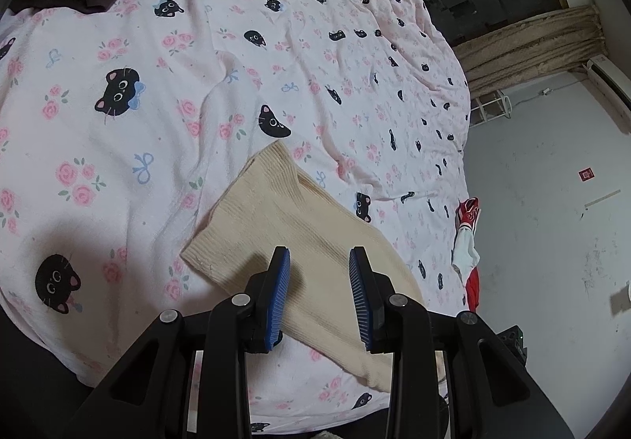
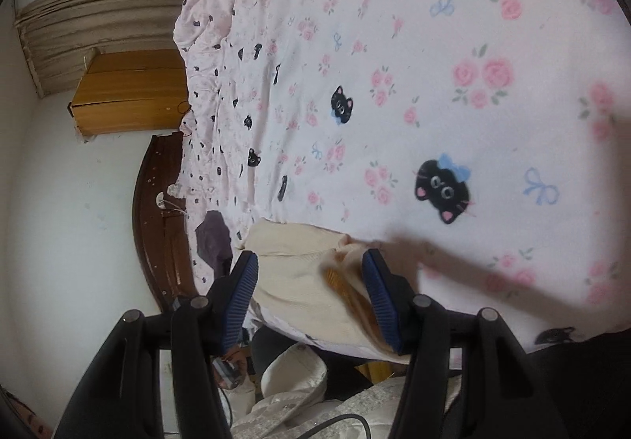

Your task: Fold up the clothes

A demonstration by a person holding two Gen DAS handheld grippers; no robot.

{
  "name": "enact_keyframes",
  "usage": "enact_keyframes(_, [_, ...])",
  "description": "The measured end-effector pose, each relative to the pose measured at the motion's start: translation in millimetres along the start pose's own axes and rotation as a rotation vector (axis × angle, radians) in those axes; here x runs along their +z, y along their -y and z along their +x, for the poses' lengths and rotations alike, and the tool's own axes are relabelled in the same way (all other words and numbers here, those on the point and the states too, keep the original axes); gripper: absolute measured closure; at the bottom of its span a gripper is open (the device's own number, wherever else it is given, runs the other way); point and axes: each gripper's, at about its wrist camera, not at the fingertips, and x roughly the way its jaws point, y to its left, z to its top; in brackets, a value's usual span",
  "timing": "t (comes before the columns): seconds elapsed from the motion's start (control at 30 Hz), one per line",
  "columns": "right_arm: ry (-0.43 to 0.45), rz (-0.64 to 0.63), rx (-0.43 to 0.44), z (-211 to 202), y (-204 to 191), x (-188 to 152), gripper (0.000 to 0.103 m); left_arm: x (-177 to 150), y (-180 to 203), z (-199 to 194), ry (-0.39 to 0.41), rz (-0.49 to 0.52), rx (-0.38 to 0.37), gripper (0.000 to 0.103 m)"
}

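On bed (image 1: pixel 118 147), cream knit (image 1: pixel 299 238) lies beneath both grippers, long axis diagonal; left gripper (image 1: pixel 320 297) fingers released, right gripper (image 2: pixel 311 299) fingers released, straddling bunched edge.

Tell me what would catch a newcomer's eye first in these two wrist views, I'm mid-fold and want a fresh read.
The pink bedsheet printed with black cat faces and roses fills both views. On it lies a cream knit garment, under the open left gripper near the bed's edge; the right gripper, also open, hovers over bunched cream fabric. A red and white garment hangs at the bed's far side in the left view.
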Motion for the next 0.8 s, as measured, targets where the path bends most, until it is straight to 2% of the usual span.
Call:
enact_keyframes(0.07, [0.041, -0.037, -0.054, -8, -5, -1, 0.045, 0, 0, 0, 0.003, -0.001, -0.001, 0.076])
enact_keyframes(0.13, [0.041, -0.087, -0.059, -9, -16, -1, 0.045, -1, 1, 0, 0.005, 0.0, -0.001, 0.076])
enact_keyframes(0.27, [-0.033, -0.156, -0.026, 13, -38, -5, 0.045, -1, 3, 0, 0.007, 0.001, -0.003, 0.075])
enact_keyframes(0.33, [-0.076, -0.177, -0.041, 33, -43, -6, 0.045, -1, 4, -2, 0.012, 0.002, -0.004, 0.075])
enact_keyframes(0.47, [-0.109, -0.167, -0.192, 61, -35, -5, 0.046, 2, 3, -8, 0.024, 0.011, -0.001, 0.075])
enact_keyframes(0.63, [-0.098, -0.161, -0.245, 62, -29, -5, 0.047, 4, -2, -8, 0.023, 0.025, 0.027, 0.071])
enact_keyframes(0.8, [-0.128, -0.389, -0.286, 65, -76, -18, 0.046, 6, -4, -5, 0.016, 0.06, 0.054, 0.071])
